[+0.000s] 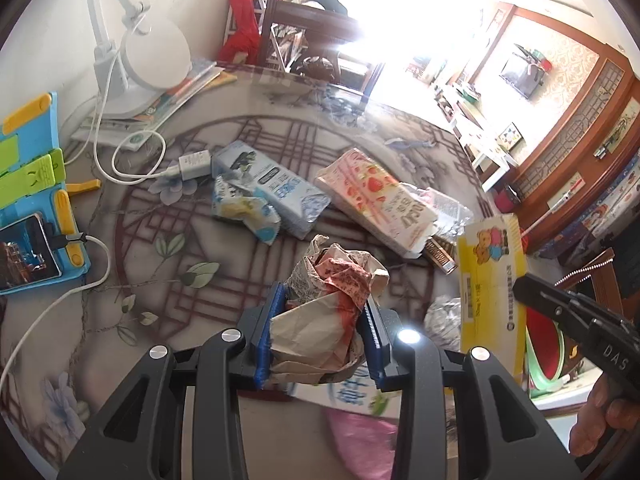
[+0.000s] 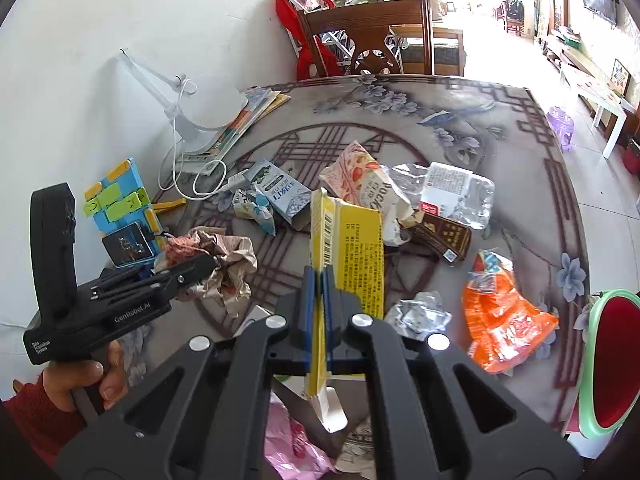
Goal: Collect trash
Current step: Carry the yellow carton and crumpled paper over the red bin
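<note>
My left gripper [image 1: 324,316] is shut on a crumpled paper wad [image 1: 332,300], printed red and white, held above the table; it also shows in the right wrist view [image 2: 224,256]. My right gripper [image 2: 319,280] is shut on a flattened yellow carton [image 2: 352,248], which also shows in the left wrist view [image 1: 492,280]. On the table lie a blue milk carton [image 1: 272,188], a strawberry carton [image 1: 380,200], a clear plastic wrapper [image 2: 456,192], a brown packet [image 2: 440,236], an orange bag [image 2: 500,320] and a foil wad [image 2: 420,314].
A white lamp [image 1: 152,56], books and a charger cable [image 1: 132,160] sit at the table's far left. A blue stand with a phone [image 1: 28,256] is at the left. A green-rimmed red bin [image 2: 612,360] is at the right edge. A wooden chair [image 2: 380,36] stands behind the table.
</note>
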`<action>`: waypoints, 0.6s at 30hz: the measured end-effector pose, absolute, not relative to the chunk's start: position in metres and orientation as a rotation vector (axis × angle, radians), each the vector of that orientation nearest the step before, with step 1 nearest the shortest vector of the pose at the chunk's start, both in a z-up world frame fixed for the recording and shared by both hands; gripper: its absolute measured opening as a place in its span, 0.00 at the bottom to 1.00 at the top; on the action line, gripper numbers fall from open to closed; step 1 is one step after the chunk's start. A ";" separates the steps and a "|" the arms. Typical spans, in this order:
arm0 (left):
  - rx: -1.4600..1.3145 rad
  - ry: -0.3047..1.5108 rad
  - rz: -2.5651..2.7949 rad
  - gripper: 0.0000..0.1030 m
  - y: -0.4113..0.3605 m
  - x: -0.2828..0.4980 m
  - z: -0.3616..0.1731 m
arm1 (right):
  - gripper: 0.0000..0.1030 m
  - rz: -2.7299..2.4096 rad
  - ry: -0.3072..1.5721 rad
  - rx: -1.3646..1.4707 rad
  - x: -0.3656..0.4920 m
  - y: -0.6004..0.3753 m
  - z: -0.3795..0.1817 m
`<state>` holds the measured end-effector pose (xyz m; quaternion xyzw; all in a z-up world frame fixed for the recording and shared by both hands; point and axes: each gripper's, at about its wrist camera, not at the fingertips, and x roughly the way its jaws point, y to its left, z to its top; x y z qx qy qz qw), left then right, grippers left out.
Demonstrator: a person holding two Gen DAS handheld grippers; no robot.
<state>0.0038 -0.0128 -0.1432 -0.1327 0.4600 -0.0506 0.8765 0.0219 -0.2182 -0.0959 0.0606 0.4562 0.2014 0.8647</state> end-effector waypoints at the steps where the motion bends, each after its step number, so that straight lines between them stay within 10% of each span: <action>1: -0.281 0.956 -0.102 0.33 -0.017 0.002 -0.141 | 0.04 0.428 0.958 0.130 0.021 -0.223 -0.096; 18: -0.237 0.921 -0.180 0.33 -0.146 -0.013 -0.119 | 0.04 0.368 0.906 0.192 -0.015 -0.351 -0.084</action>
